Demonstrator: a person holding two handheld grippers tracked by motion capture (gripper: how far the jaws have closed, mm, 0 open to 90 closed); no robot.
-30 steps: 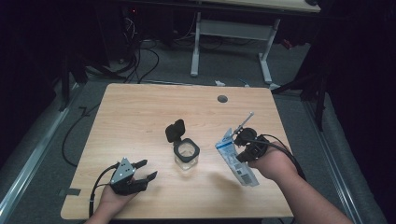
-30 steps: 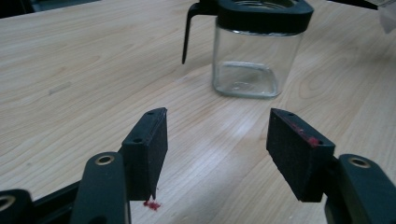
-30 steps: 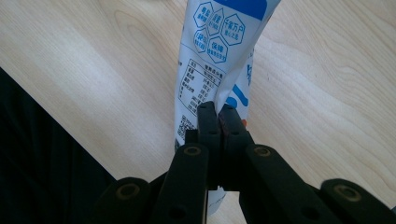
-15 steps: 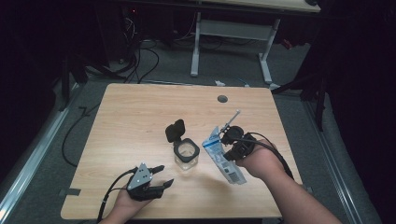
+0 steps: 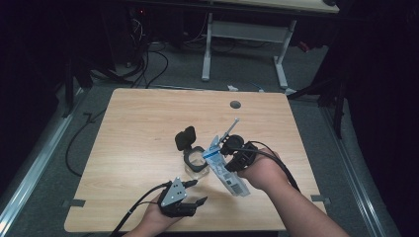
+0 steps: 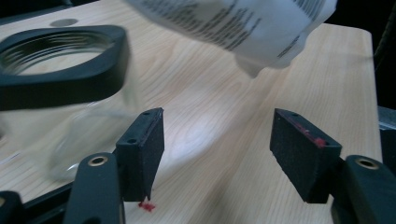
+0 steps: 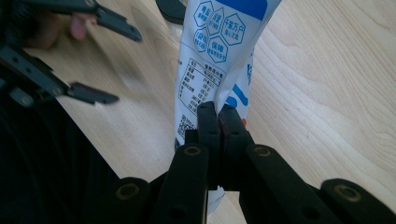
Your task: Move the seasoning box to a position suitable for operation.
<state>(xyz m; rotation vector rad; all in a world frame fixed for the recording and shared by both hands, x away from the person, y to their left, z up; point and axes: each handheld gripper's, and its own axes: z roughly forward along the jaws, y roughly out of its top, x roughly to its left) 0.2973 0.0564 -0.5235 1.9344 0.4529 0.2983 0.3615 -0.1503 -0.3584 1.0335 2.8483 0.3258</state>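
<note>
A clear glass jar (image 5: 195, 162) stands mid-table, its black flip lid (image 5: 185, 138) hinged open. My right gripper (image 5: 229, 160) is shut on a white and blue printed pouch (image 5: 223, 170), which hangs tilted just right of the jar. In the right gripper view the shut jaws (image 7: 219, 122) pinch the pouch (image 7: 219, 46) near one end. My left gripper (image 5: 196, 192) stands open near the front edge, just in front of the jar. In the left gripper view, between its pads (image 6: 142, 154) lies bare wood. There the jar's rim (image 6: 56, 60) is at left and the pouch (image 6: 233, 23) overhead.
The wooden table (image 5: 143, 123) has a round cable hole (image 5: 235, 104) near its back edge. A thin pale stick (image 5: 231, 126) pokes out behind the right gripper. Cables trail from both grippers. Beyond the table stand a white desk frame (image 5: 247, 34) and floor cables.
My left gripper slid right along the front edge, toward the jar. My right gripper carried the pouch left, closer to the jar.
</note>
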